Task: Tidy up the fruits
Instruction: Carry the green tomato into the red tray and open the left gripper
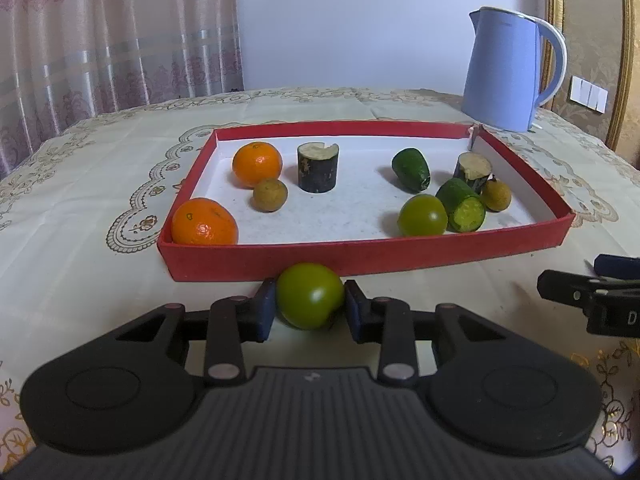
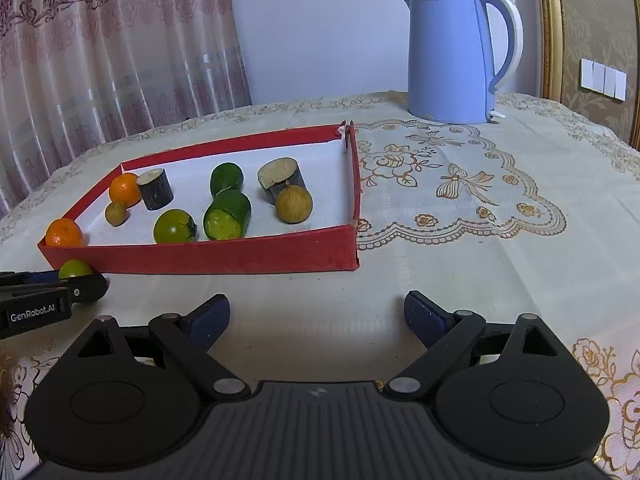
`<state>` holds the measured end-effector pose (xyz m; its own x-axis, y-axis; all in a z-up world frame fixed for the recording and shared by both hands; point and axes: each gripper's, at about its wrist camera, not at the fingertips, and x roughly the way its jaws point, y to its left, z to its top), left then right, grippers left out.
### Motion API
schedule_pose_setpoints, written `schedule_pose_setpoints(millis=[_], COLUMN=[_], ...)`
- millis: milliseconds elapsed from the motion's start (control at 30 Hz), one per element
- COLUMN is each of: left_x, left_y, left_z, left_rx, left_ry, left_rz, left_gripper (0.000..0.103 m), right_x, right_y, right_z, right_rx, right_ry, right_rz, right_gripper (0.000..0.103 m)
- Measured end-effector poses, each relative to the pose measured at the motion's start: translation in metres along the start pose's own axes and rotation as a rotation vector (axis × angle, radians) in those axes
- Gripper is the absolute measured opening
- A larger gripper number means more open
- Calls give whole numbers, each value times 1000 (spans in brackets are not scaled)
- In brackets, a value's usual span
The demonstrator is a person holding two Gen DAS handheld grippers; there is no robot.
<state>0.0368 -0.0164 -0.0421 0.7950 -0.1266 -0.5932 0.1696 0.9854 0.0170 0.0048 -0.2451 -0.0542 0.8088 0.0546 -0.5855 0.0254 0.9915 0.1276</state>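
My left gripper [image 1: 310, 306] is shut on a green tomato [image 1: 309, 295], held just in front of the red tray's near wall [image 1: 360, 256]. The tomato also shows in the right wrist view [image 2: 74, 269]. In the tray lie two oranges [image 1: 204, 222], two small brown fruits [image 1: 270, 194], two dark cut stem pieces [image 1: 318, 168], two green cucumber pieces [image 1: 462, 205] and another green tomato [image 1: 422, 216]. My right gripper [image 2: 316, 316] is open and empty over the tablecloth, in front of the tray's right corner [image 2: 354, 248].
A blue electric kettle [image 2: 452, 56] stands behind the tray at the back right. A patterned cream tablecloth [image 2: 460, 184] covers the table. Curtains hang at the back left. The right gripper's body [image 1: 592, 296] shows at the right of the left wrist view.
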Motion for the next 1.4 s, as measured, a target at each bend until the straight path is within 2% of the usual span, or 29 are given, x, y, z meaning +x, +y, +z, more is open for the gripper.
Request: schedule_pose_setpoints(millis=[200, 300, 500, 667, 833, 933, 1033, 1400], left_x=[-6, -13, -15, -2, 22, 40, 53, 85], left_y=[3, 4, 2, -3, -12, -21, -23, -19], left_z=[1, 8, 31, 51, 63, 68, 70, 70], left_rx=[-6, -4, 11, 14, 30, 58, 52, 28], left_ry=[-3, -31, -80, -88, -65, -48, -22, 40], left_rz=[-29, -41, -55, -75, -83, -60, -67, -25], left_gripper=[32, 32, 32, 32, 32, 32, 32, 32], right_x=[1, 1, 1, 1, 2, 2, 3, 4], right_y=[1, 1, 2, 3, 4, 4, 5, 10], right_z=[0, 0, 0, 0, 0, 0, 0, 0], right_rx=[-7, -7, -11, -13, -22, -23, -27, -48], right_ry=[3, 3, 5, 6, 9, 9, 11, 19], right_rz=[-6, -6, -9, -11, -17, -18, -21, -37], right_gripper=[95, 95, 95, 95, 95, 95, 96, 96])
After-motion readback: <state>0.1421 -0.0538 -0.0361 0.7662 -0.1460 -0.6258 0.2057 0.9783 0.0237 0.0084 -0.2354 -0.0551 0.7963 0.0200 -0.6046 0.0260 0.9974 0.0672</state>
